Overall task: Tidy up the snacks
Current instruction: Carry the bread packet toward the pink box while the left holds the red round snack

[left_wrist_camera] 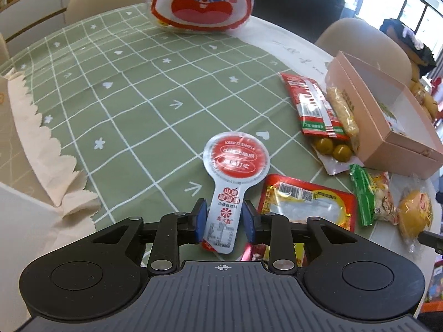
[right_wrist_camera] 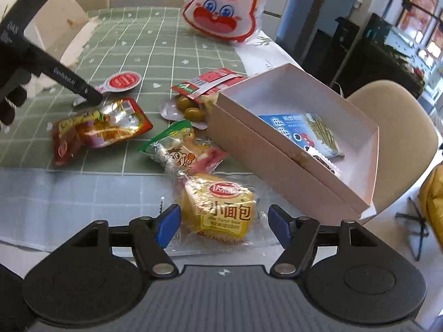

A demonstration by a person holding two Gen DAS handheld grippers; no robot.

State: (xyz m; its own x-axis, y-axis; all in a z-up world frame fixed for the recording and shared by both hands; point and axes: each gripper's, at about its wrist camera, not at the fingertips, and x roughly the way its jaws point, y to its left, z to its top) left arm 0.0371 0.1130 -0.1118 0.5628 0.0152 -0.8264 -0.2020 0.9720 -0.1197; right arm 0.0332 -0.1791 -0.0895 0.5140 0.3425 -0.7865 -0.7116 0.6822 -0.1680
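My left gripper [left_wrist_camera: 223, 220] has its blue pads on both sides of the handle of a spoon-shaped red and white hawthorn snack pack [left_wrist_camera: 231, 174]; there are small gaps, so it looks open around it. The pack also shows in the right wrist view [right_wrist_camera: 119, 82] under the left gripper's finger. My right gripper [right_wrist_camera: 223, 225] is open around a yellow small-bread packet [right_wrist_camera: 220, 207] on the table. The pink open box [right_wrist_camera: 279, 149] holds a blue snack packet [right_wrist_camera: 301, 132].
On the green grid tablecloth [left_wrist_camera: 124, 105] lie a red foil packet [right_wrist_camera: 99, 127], a green-topped candy bag [right_wrist_camera: 180, 149], an olive pack [right_wrist_camera: 191, 108], a red strip pack [left_wrist_camera: 313, 105] and a rabbit-face bag [right_wrist_camera: 224, 8]. Beige chairs [right_wrist_camera: 393, 127] surround the table.
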